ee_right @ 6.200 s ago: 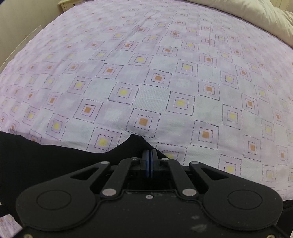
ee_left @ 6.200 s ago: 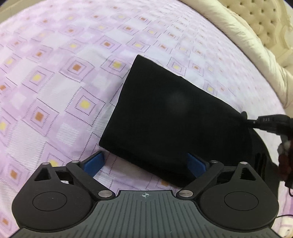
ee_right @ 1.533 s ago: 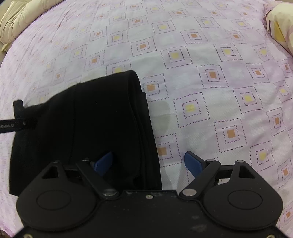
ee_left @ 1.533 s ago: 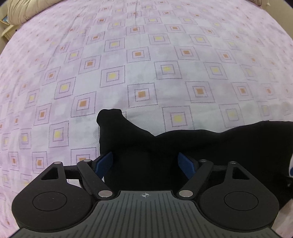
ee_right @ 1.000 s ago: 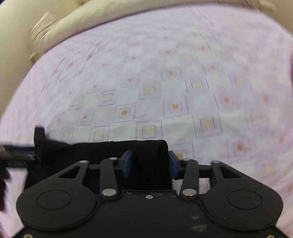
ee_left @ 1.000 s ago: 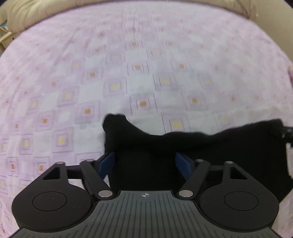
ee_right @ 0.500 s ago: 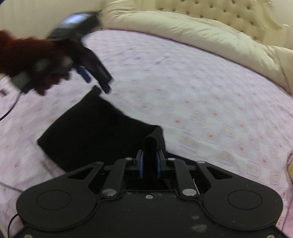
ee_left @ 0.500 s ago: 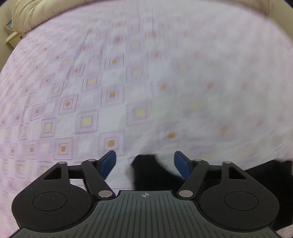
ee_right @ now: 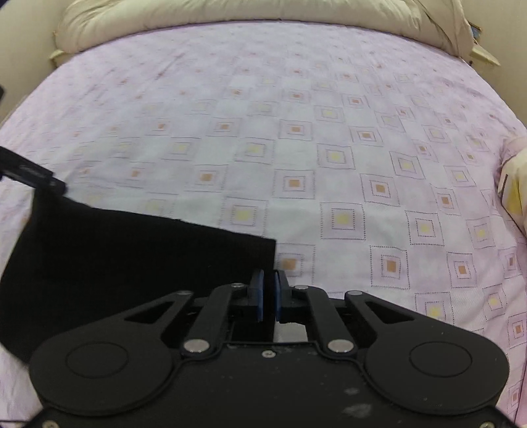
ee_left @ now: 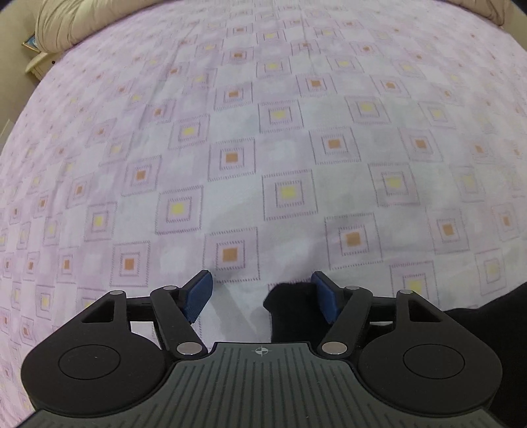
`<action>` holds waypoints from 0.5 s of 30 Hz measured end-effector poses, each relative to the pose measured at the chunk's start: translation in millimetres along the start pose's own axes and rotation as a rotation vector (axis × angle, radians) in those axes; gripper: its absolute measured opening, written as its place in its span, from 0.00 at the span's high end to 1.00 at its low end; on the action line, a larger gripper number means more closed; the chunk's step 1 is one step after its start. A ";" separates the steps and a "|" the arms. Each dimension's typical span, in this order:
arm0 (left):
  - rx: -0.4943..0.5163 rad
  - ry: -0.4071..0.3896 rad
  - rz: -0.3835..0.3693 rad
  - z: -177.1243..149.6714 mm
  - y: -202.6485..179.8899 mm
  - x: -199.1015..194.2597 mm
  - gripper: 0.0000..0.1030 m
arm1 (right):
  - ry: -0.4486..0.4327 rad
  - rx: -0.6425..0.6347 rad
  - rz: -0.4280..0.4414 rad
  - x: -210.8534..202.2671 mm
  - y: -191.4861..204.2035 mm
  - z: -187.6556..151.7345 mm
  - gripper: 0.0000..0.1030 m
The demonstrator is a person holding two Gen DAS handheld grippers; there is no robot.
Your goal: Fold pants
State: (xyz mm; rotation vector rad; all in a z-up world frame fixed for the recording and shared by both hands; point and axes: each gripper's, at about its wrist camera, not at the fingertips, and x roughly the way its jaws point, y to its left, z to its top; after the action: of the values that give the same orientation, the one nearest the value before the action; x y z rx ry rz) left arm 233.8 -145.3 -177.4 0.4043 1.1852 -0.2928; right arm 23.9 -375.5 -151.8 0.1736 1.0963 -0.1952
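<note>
The black pants [ee_right: 131,260] lie folded on the purple patterned bedsheet [ee_right: 296,131], at the lower left of the right wrist view. My right gripper [ee_right: 268,296] is shut on their near right corner. In the left wrist view a corner of the pants [ee_left: 290,309] pokes up between the fingers, close to the right pad [ee_left: 324,301], and more black cloth lies at the far right [ee_left: 487,322]. My left gripper [ee_left: 260,296] is open, and the cloth is not pinched. The tip of the left gripper shows at the left edge of the right wrist view [ee_right: 29,174].
A cream duvet [ee_right: 230,13] is bunched along the far side of the bed. A cream and yellow pillow [ee_right: 515,187] lies at the right edge. A bedside cabinet corner [ee_left: 36,59] shows at the upper left of the left wrist view.
My right gripper has closed on the pants' corner and swung to face the bed's far side. My left gripper stayed open and shifted left, so less cloth lies between its fingers.
</note>
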 end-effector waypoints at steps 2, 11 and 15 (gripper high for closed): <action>-0.030 -0.041 -0.019 -6.7 4.7 -15.7 0.36 | 0.006 -0.002 -0.017 -1.2 2.5 5.3 0.89; 0.033 -0.183 -0.027 -116.1 -12.5 -101.1 0.36 | -0.042 0.041 0.023 -43.0 23.3 -23.5 0.72; 0.025 -0.139 -0.065 -165.2 -12.3 -110.4 0.36 | -0.026 0.034 0.054 -54.6 34.8 -42.2 0.72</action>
State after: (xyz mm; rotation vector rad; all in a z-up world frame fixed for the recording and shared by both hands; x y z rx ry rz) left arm 52.1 -80.4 -128.5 0.3621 1.0606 -0.3861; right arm -28.4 -328.0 -120.4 0.2301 1.0613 -0.1673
